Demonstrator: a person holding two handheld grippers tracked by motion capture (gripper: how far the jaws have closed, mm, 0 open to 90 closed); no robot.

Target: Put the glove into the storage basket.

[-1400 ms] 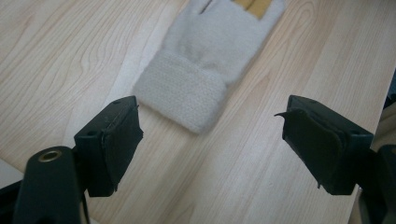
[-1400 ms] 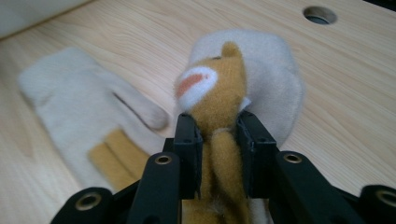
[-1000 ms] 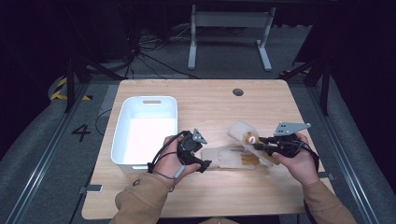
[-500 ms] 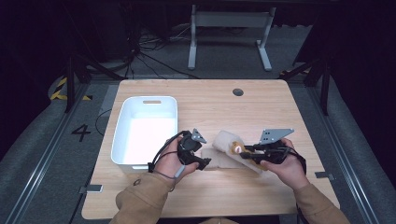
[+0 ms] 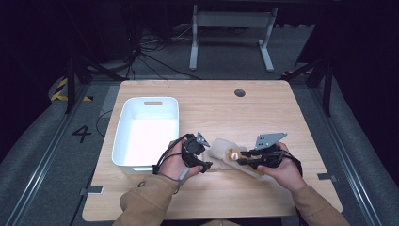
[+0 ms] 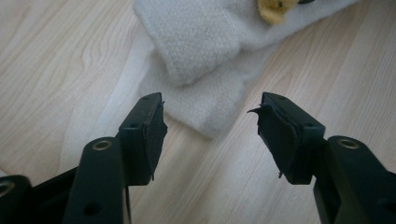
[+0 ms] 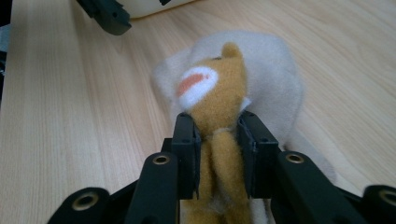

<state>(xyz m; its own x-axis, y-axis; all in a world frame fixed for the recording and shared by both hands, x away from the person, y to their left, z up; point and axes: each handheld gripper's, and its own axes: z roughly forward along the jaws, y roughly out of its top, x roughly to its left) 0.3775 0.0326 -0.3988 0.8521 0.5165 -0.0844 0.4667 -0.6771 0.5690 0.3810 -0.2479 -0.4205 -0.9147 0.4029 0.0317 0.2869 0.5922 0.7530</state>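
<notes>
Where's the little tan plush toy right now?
In the high view, the tan plush toy lies on a white cloth near the table's front edge, clamped by the right gripper, right of the white bin.

Soft plush toy (image 7: 215,100), tan-yellow, with a white patch ringed around an orange centre, resting on the wooden table near its front edge. Wrapped partly in a cream-white fleece cloth (image 6: 205,51), bunched behind and beneath it, one folded end lying flat on the wood. Seen from above as a pale bundle (image 5: 225,154) with a small tan spot, just right of the white bin.
</notes>
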